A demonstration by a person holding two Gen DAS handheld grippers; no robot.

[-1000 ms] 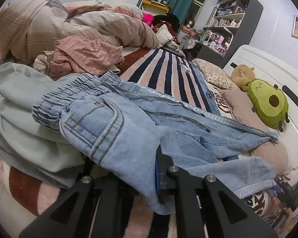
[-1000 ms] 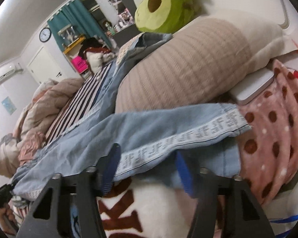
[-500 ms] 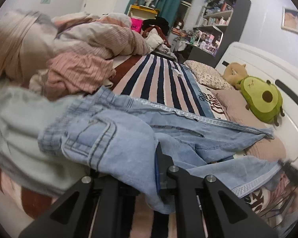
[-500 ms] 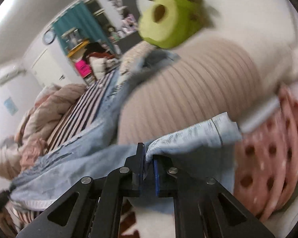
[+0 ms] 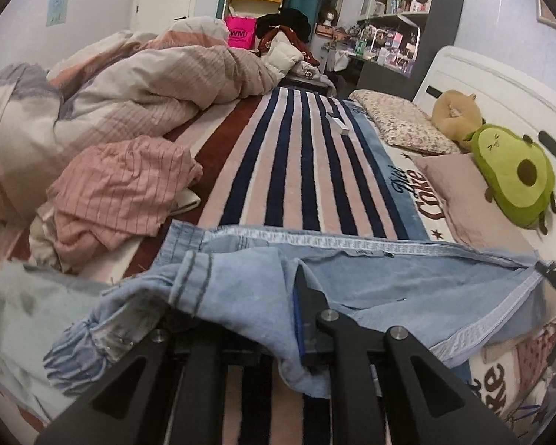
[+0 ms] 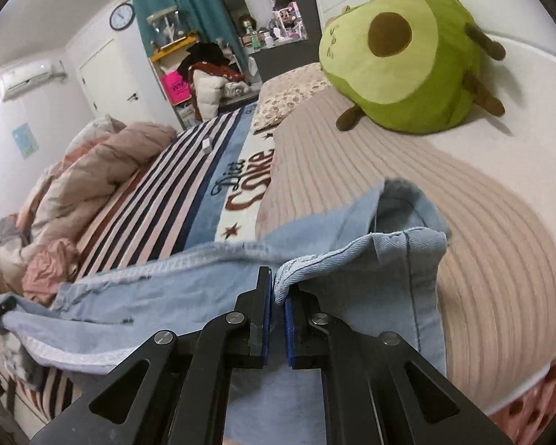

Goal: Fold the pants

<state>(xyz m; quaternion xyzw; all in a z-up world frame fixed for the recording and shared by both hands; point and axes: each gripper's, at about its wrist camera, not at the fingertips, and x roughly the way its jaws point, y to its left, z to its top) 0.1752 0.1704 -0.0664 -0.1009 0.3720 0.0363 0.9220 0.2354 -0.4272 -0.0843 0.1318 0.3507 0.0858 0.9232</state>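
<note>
Light blue denim pants [image 5: 389, 278] with a white woven side stripe hang stretched across the striped bed between my two grippers. My left gripper [image 5: 285, 319] is shut on the waist end; cloth drapes over and hides its left finger. My right gripper [image 6: 277, 293] is shut on the leg hem of the pants [image 6: 352, 259], held just above a ribbed beige pillow [image 6: 463, 204]. The far tip of the right gripper shows at the right edge of the left wrist view [image 5: 552, 274].
A striped blanket [image 5: 296, 163] covers the bed. A rumpled duvet [image 5: 111, 85] and pink checked cloth [image 5: 118, 189] lie at left. A pale green garment [image 5: 15, 315] sits under the waist end. An avocado plush [image 5: 515, 174] rests by the white headboard [image 5: 482, 85].
The right gripper closed on the leg hem and lifted it. Both grippers pulled the pants up and toward me, stretching them straight; the far leg came off the pillow.
</note>
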